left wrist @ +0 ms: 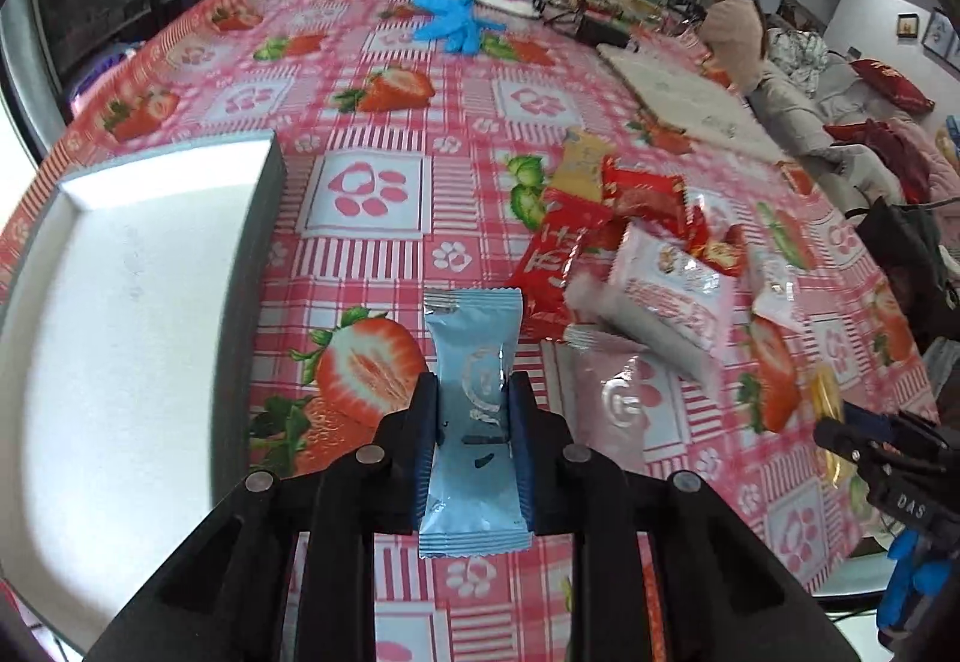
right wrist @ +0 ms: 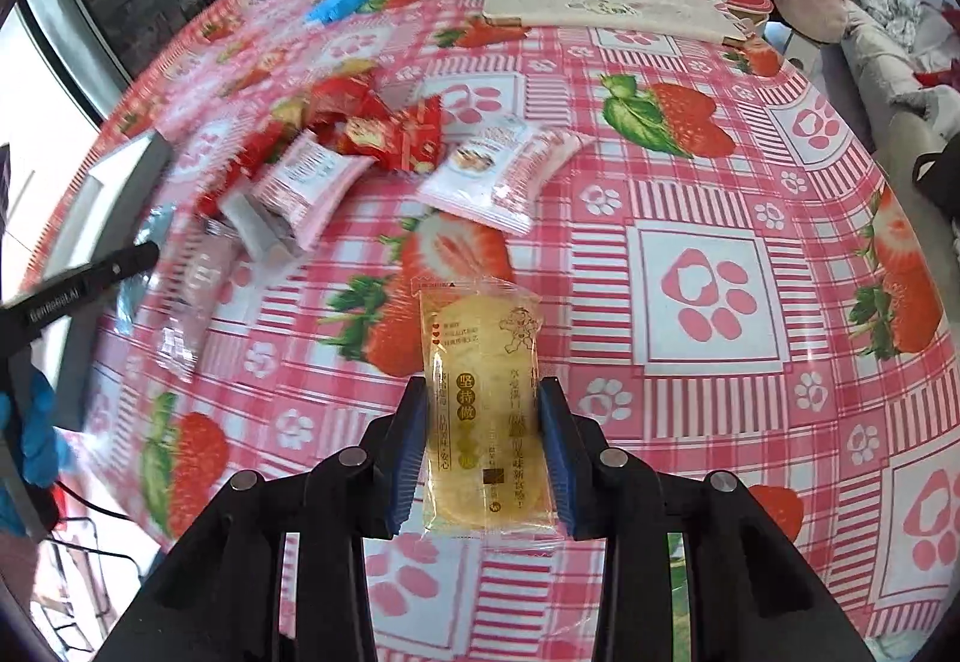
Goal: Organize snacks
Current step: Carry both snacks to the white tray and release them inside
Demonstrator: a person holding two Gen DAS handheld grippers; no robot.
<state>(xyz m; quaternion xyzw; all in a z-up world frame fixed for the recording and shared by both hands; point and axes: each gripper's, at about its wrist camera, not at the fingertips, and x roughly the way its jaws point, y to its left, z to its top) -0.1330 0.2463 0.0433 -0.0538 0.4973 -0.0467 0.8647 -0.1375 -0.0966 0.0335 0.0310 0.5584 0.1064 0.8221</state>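
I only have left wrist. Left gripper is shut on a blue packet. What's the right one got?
Observer: The right gripper is shut on a clear yellow packet with round pale crackers inside, gripped by its long sides.
Operator: Off the table?
Observer: Appears lifted; the strawberry tablecloth shows beneath its lower edge.
Operator: Anything left near where it picked?
Observer: A white-pink packet lies flat just beyond it, with red packets heaped further back.
Operator: White tray visible from there?
Observer: Only a blurred corner of the white tray, at the far left, behind the pile.
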